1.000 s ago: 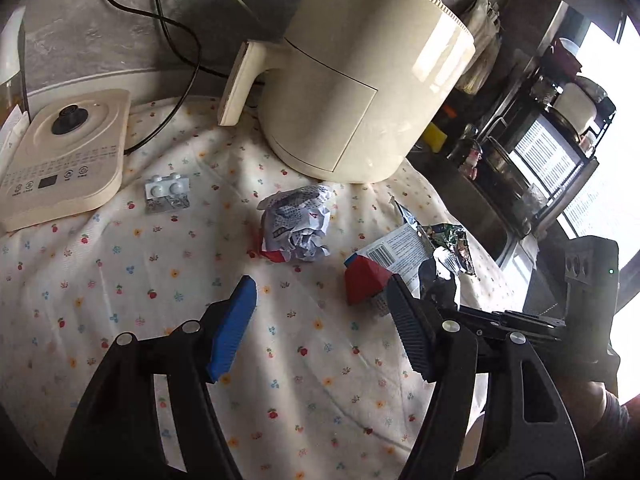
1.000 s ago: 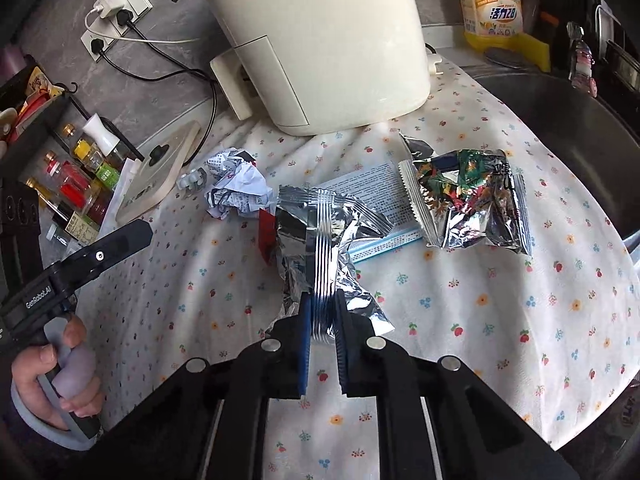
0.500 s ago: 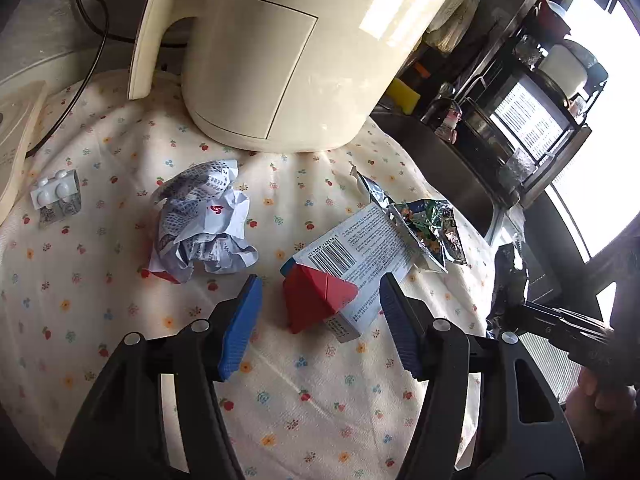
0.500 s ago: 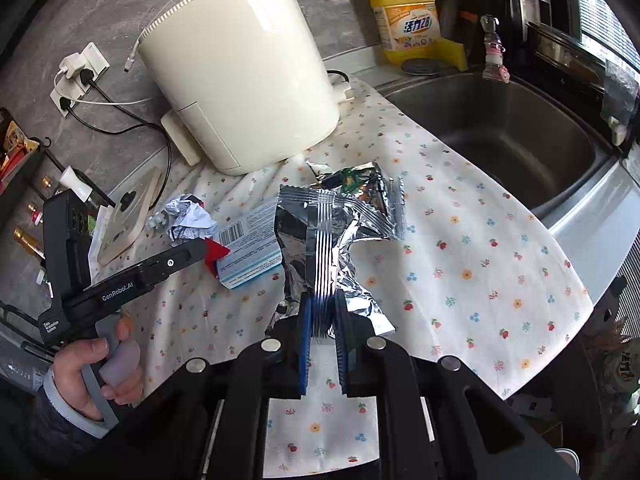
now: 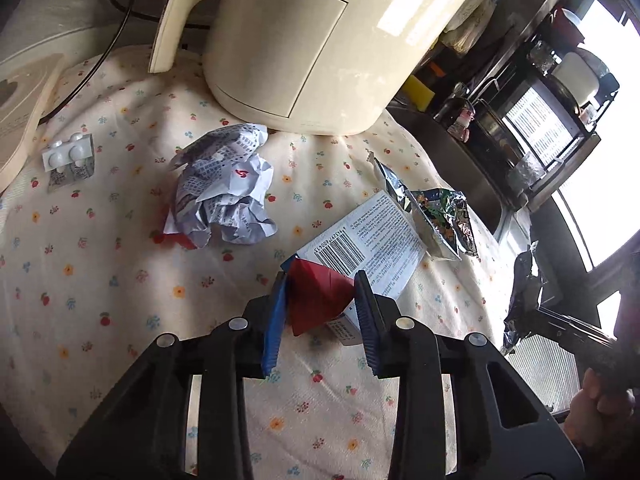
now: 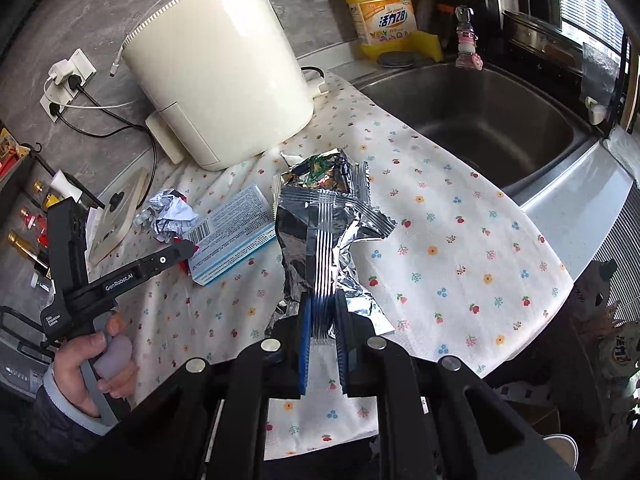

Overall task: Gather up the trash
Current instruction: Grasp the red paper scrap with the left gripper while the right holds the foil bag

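blister pack (image 5: 70,158) and crumpled paper (image 5: 224,184) left loose on cloth, uncollected | left gripper (image 5: 320,312) jaws just closing round red flap of carton (image 5: 362,256), contact unclear | right gripper (image 6: 323,320) pinches foil wrapper (image 6: 320,236), lifted for binning

"GenRobot.AI" in white on the black handheld left tool (image 6: 176,252), "28" after Chinese characters on the yellow detergent bottle (image 6: 384,16), barcode on the flat white cardboard box (image 5: 372,244)
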A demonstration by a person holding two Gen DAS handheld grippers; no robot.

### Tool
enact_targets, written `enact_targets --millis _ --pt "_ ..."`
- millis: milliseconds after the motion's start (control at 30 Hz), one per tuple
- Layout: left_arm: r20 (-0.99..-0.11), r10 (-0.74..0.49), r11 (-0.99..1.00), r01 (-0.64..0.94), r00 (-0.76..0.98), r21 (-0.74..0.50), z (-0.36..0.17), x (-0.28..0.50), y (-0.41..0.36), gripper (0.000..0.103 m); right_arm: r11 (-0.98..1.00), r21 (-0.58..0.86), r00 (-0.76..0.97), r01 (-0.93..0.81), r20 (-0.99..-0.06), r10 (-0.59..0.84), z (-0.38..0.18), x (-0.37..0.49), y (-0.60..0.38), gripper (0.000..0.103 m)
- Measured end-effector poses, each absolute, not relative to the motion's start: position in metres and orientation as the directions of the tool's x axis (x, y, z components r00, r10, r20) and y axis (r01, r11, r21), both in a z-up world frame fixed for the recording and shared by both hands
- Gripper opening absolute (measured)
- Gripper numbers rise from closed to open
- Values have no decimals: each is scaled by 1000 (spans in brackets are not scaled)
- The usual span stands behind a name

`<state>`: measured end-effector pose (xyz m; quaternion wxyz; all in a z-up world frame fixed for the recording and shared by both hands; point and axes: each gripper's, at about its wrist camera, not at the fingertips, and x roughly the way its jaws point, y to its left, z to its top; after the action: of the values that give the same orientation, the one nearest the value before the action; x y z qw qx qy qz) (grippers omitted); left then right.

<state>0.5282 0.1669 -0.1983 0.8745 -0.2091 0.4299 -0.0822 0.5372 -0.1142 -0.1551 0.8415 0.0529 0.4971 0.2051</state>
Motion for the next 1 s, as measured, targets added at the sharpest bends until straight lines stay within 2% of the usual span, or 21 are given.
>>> enact_targets --millis 233,400,500,633,667,800,900,1000 --pt "-704 -299 878 -102 644 -467 -192 495 193 34 873 310 384 -377 -805 451 -155 532 -87 12" --pt "-629 -332 828 -102 703 -551 -180 466 211 33 840 321 339 -437 -807 484 -158 528 -66 12" --pt "-631 -293 836 -127 719 -533 -171 456 217 14 824 322 324 -467 -804 498 -156 525 -59 12" --pt "-650 -270 852 -139 710 -505 -170 455 217 11 816 326 320 -477 -800 507 -156 524 -58 12" --pt "-663 -256 859 -149 704 -490 -172 456 216 12 816 328 319 -476 -800 508 -156 523 -59 12" --pt "-670 -254 858 -157 698 -488 -177 452 210 44 822 330 312 -463 -808 500 -161 523 -68 12" --pt "-697 -233 889 -142 678 -435 -181 453 196 46 830 332 308 -447 -814 492 -166 524 -75 12" --pt "-748 -211 904 -165 629 -394 -196 454 190 20 828 335 306 -449 -813 495 -166 523 -78 12"
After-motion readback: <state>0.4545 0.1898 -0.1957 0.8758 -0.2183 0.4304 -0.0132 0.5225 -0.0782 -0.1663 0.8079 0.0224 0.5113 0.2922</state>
